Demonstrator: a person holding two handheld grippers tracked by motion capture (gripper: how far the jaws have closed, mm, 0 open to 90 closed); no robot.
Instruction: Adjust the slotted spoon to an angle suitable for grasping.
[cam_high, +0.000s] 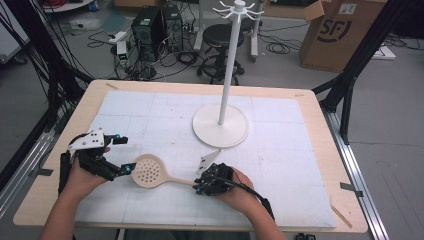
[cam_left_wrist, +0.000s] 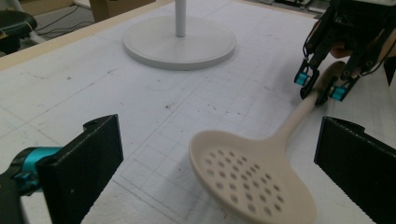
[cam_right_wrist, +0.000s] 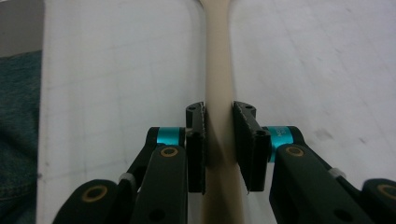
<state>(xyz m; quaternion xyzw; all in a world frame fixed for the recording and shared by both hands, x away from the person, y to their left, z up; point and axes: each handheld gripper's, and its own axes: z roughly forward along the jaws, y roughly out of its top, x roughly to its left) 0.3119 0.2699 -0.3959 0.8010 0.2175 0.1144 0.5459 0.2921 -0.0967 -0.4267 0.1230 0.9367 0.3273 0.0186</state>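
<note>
I see the table (cam_high: 310, 107) carrying the white rack (cam_high: 221, 125) toward its far edge, hooks bare. The slotted spoon (cam_high: 150, 171) lies near the near edge; my right gripper (cam_high: 202, 187) is clamped on its handle, and my left gripper (cam_high: 122, 155) stands wide open around the bowl. Grasp done, I judge; lifting and hanging remain.

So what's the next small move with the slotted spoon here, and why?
Probably close the left gripper on the slotted spoon. Its bowl lies between the open jaws, while the right gripper is clamped on the handle. The hook stand behind looks like the destination, so a second hold would steady the lift.
</note>
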